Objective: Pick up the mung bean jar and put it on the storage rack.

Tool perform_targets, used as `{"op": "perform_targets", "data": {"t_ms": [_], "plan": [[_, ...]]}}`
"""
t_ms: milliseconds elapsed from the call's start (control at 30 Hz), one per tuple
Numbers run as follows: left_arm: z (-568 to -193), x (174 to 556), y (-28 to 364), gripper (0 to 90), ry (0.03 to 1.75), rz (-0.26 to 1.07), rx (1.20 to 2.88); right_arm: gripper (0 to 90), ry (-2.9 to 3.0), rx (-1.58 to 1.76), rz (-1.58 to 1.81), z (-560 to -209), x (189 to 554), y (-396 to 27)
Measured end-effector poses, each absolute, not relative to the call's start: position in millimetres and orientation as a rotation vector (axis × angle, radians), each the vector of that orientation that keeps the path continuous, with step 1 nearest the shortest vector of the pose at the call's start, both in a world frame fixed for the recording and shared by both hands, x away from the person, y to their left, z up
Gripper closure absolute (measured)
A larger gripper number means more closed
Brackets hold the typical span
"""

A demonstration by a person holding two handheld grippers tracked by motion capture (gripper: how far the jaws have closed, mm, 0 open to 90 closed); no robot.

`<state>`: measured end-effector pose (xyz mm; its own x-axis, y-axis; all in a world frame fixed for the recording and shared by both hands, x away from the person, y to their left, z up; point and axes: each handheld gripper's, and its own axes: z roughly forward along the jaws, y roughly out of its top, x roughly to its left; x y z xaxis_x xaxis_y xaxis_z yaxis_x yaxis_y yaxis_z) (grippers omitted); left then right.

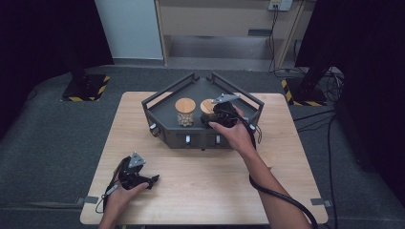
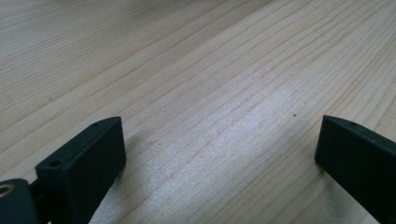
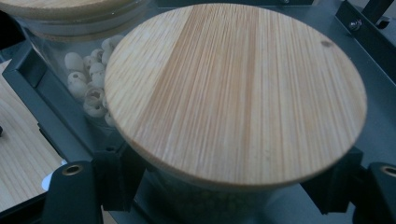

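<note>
Two glass jars with round bamboo lids stand side by side in a dark grey rack (image 1: 165,95) at the table's far middle. The left jar (image 1: 185,112) holds pale round pieces; it shows as the jar of pale pieces (image 3: 88,84) behind the near one. My right gripper (image 1: 209,119) reaches over the rack's front wall and is shut on the right jar (image 1: 207,106). In the right gripper view its jaws stand on either side of the glass just under the bamboo lid (image 3: 233,88), the right gripper (image 3: 226,182) low in that view. My left gripper (image 1: 154,180) rests on the table near the front left, open, with bare wood between the jaws of the left gripper (image 2: 219,140).
The wooden table (image 1: 200,181) has free room in front of the rack and to both sides. The rack's raised rails (image 3: 369,32) and grey floor (image 3: 378,121) surround the jars. Beyond the table lie grey carpet, stand bases with striped tape and cables.
</note>
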<state>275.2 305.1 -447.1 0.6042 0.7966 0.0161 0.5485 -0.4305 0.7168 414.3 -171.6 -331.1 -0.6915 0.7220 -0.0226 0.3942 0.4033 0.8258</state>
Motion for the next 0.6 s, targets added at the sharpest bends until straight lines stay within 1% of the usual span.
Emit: {"op": "perform_targets", "data": {"t_ms": [333,600], "plan": [[-447.1,275.0,304.9,0.7,1.057,0.468,2.146,25.4,2.293,0.956,1.193,-330.4,415.1,-172.0],[-447.1,274.9,304.6,0.7,1.057,0.470,2.146,15.2,2.300,0.942,1.215,-327.6,413.1,-175.9]]}}
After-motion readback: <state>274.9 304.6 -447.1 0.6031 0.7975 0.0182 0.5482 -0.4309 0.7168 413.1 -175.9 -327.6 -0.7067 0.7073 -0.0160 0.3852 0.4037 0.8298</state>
